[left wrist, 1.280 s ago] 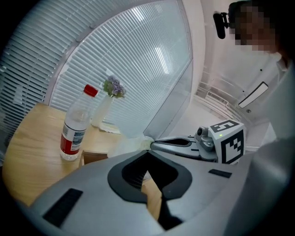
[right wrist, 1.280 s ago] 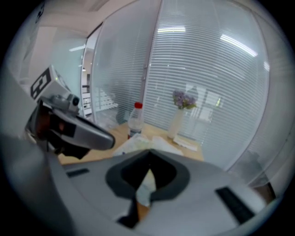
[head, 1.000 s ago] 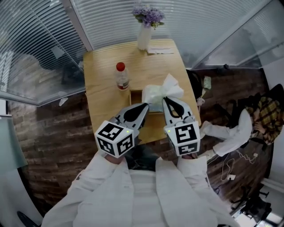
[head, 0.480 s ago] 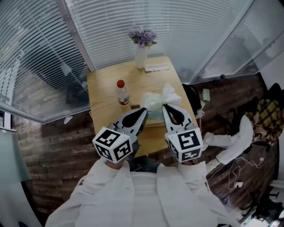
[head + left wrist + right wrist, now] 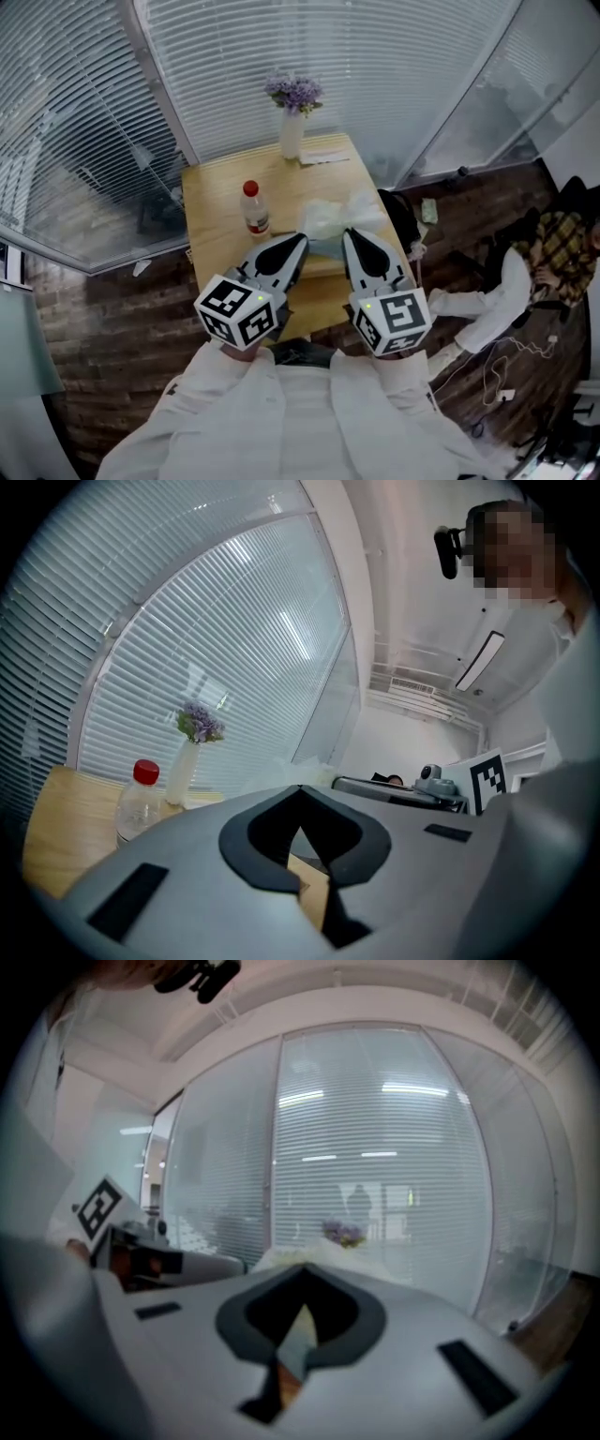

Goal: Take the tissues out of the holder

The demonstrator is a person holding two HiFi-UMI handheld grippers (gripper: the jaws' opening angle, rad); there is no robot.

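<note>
The pale tissue pack (image 5: pixel 323 220) lies on the wooden table (image 5: pixel 220 187), with a white tuft of tissue (image 5: pixel 364 203) standing up from it. My right gripper (image 5: pixel 349 234) is shut, its tips at the base of that tuft, and the tissue (image 5: pixel 314 1258) bulges just past them. My left gripper (image 5: pixel 300 240) is also shut, its tips against the near left side of the pack. In the left gripper view, white tissue (image 5: pixel 305 769) shows beyond the shut left gripper (image 5: pixel 300 787). The grippers hide most of the holder.
A clear bottle with a red cap (image 5: pixel 251 208) stands left of the tissues. A white vase of purple flowers (image 5: pixel 292 131) and a paper sheet (image 5: pixel 324 157) sit at the table's far edge, by the blinds. A person (image 5: pixel 525 272) sits at the right.
The view has pulled back, so the table looks smaller and farther. Both grippers stay shut side by side, with the tissue tuft still at the right tips.
</note>
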